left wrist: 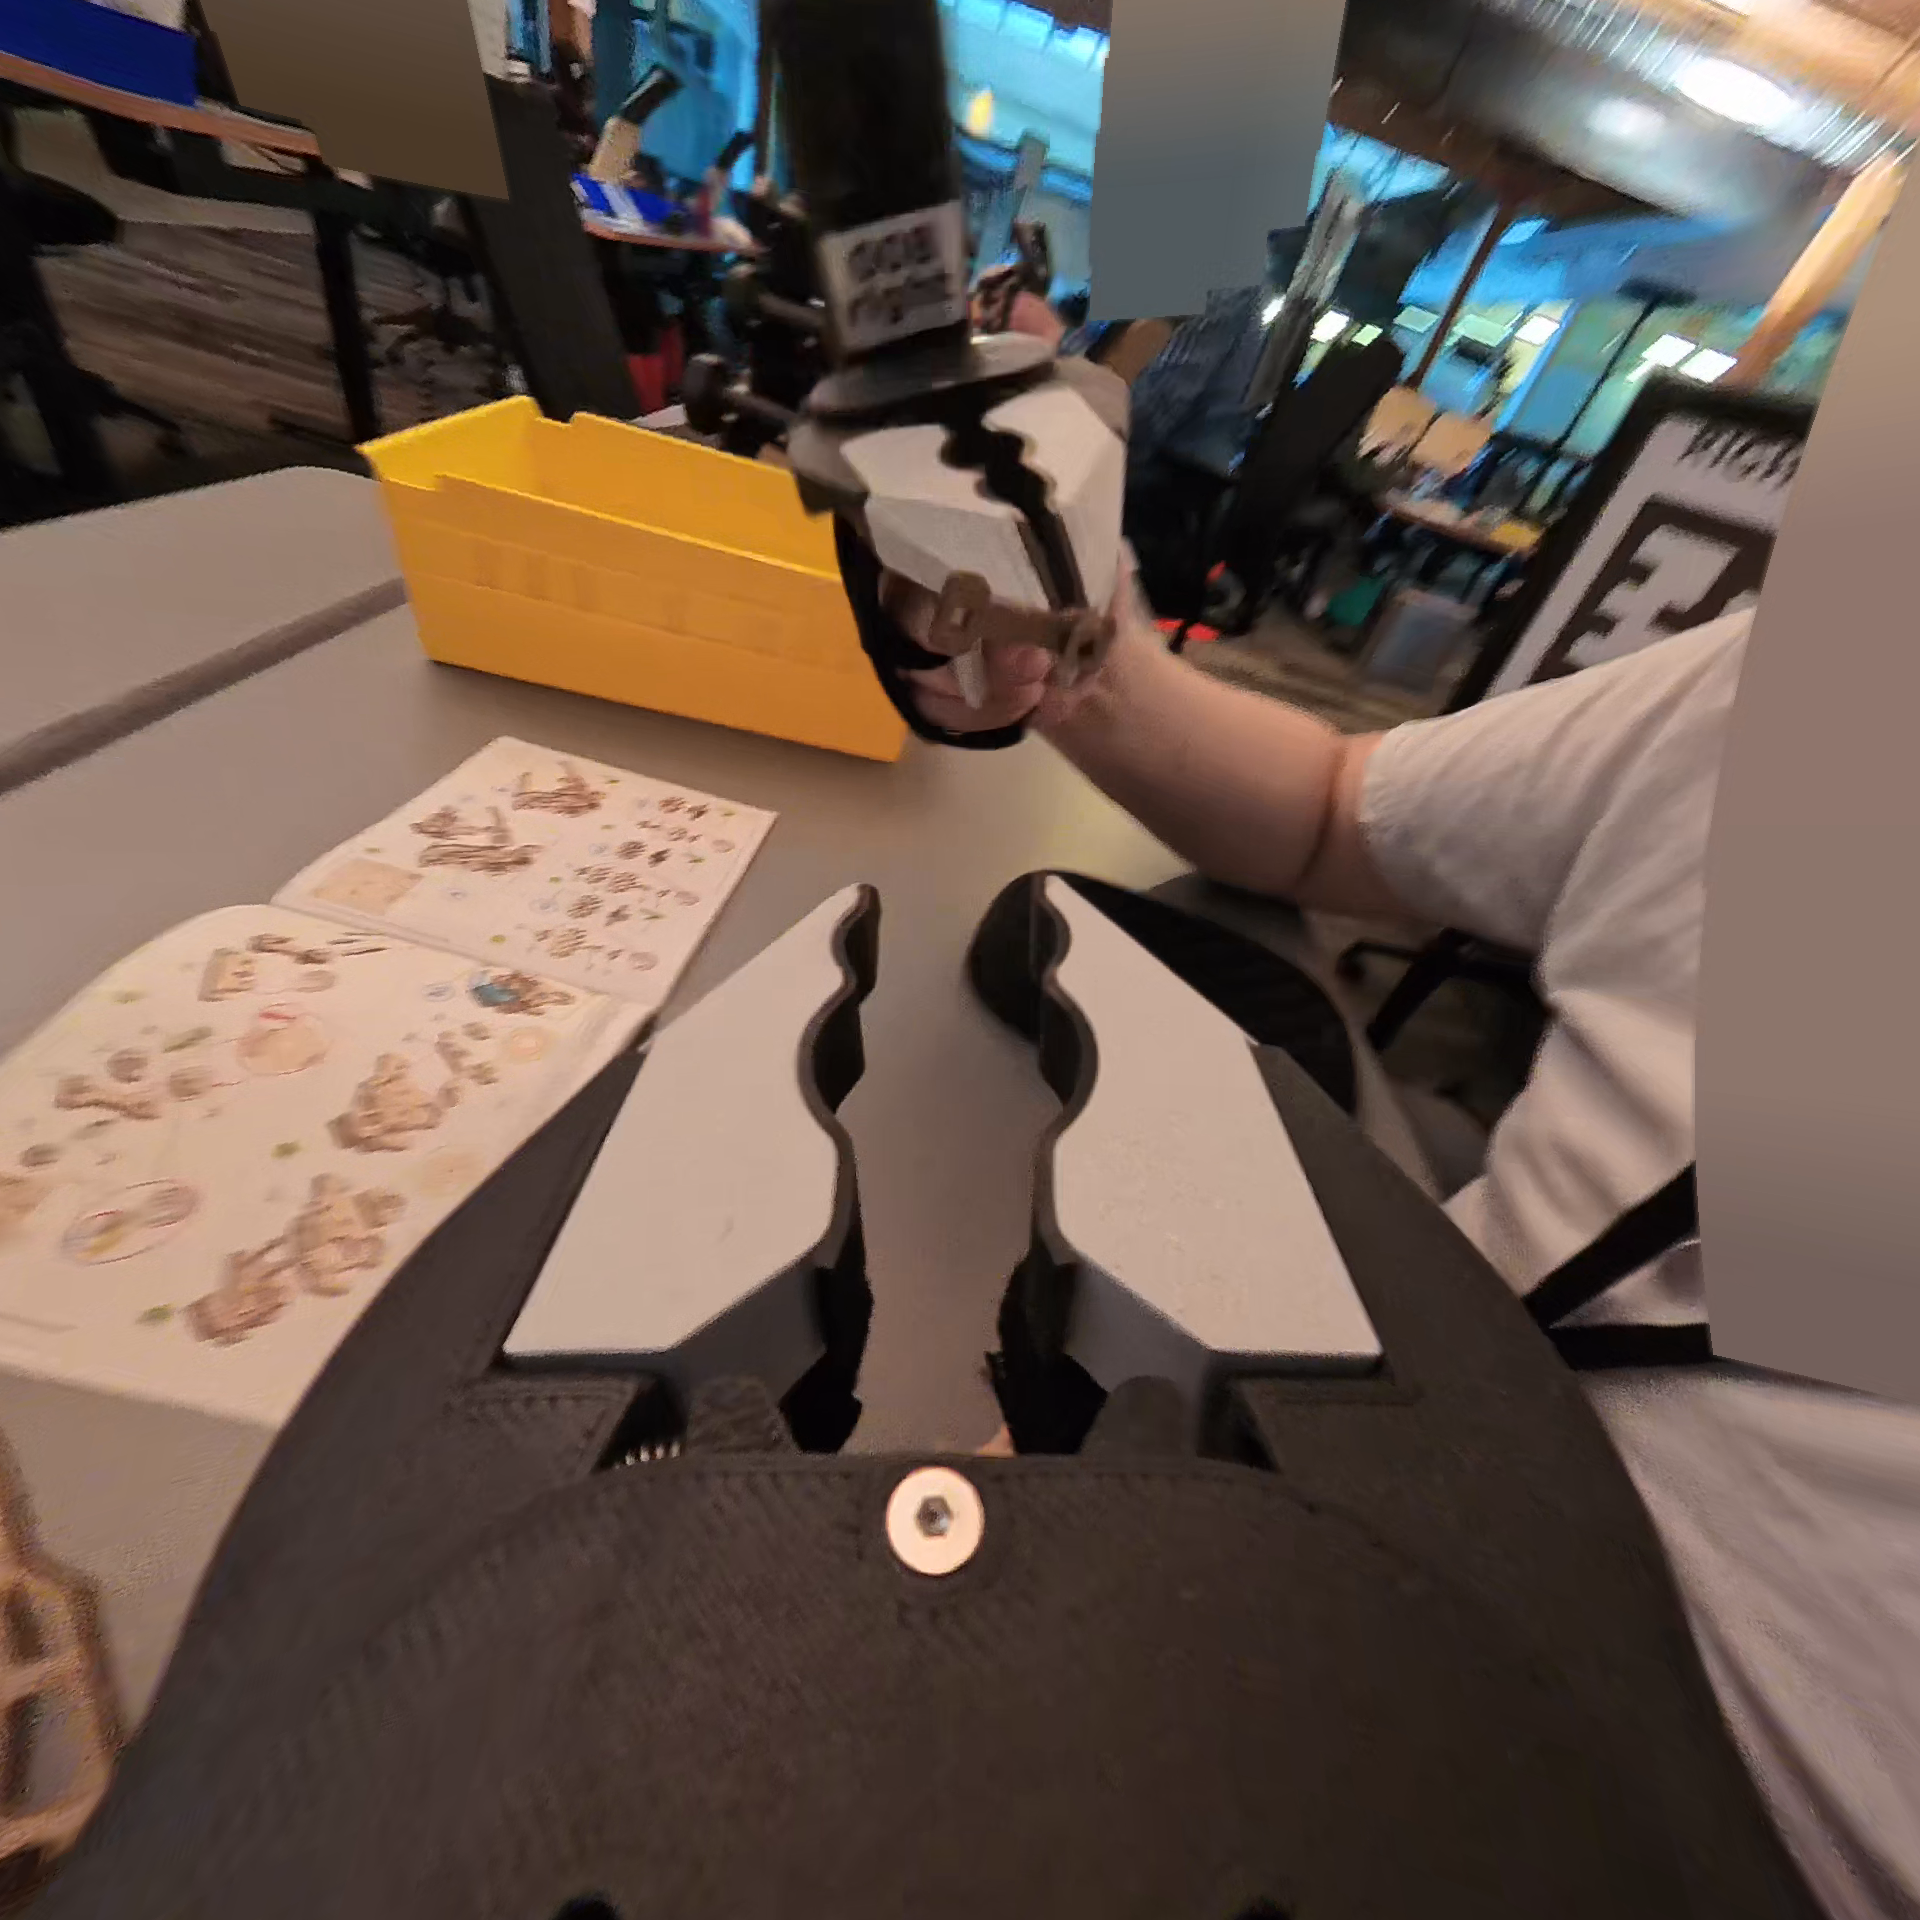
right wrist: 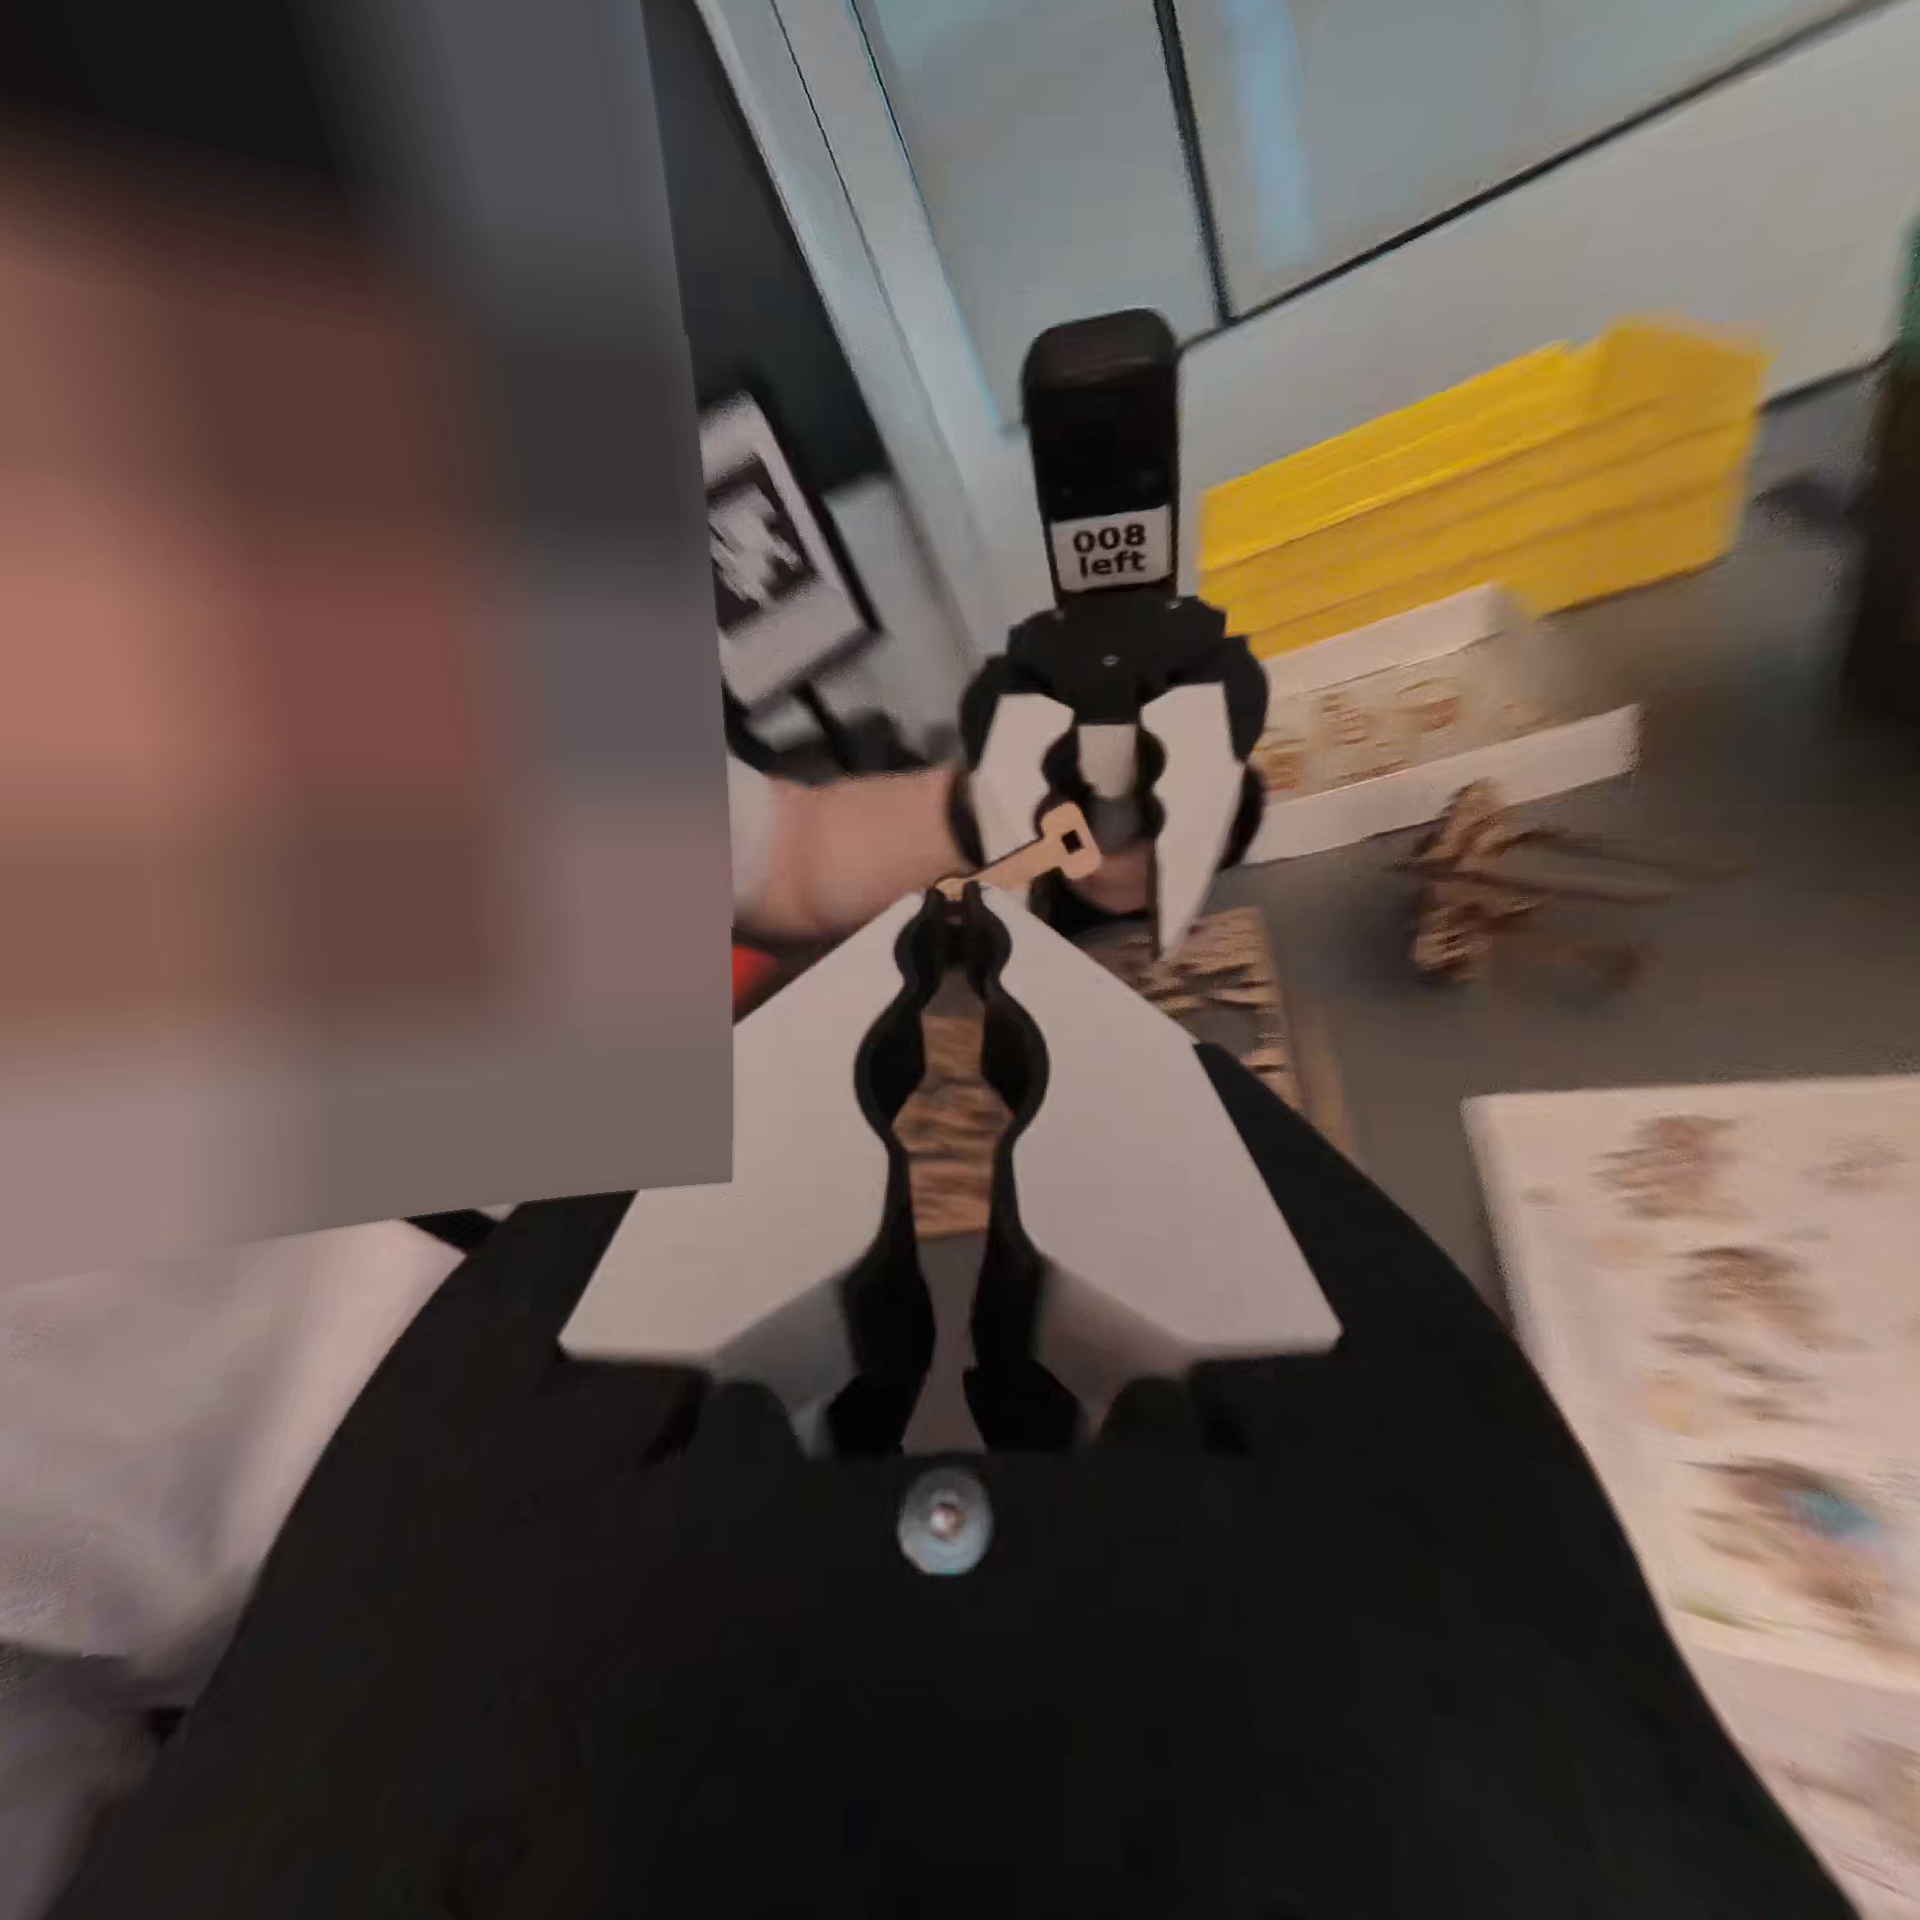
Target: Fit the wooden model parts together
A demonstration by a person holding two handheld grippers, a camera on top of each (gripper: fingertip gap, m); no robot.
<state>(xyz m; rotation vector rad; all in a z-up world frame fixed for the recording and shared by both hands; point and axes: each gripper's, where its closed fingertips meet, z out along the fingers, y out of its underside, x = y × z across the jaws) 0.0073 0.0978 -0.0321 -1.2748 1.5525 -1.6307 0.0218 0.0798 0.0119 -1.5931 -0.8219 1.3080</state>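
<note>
My right gripper [right wrist: 956, 902] is shut on one end of a small flat wooden part [right wrist: 1039, 854] with a square holed end, and holds it up in the air. In the left wrist view this gripper [left wrist: 1049, 608] hangs above the table with the part [left wrist: 997, 623] sticking out sideways. My left gripper [left wrist: 951, 914] is open and empty, low over the grey table [left wrist: 935, 821]. In the right wrist view it [right wrist: 1086, 873] faces the right gripper just beyond the part's free end. A partly built wooden model [right wrist: 1475, 894] lies on the table, and also shows at the left wrist view's bottom-left edge [left wrist: 42, 1714].
An open instruction booklet [left wrist: 312, 1091] lies left of my left gripper, and also shows in the right wrist view [right wrist: 1714, 1351]. A yellow bin [left wrist: 623, 592] stands behind it. A wooden parts sheet [right wrist: 1216, 977] lies under the grippers. A person's forearm [left wrist: 1195, 779] reaches in from the right.
</note>
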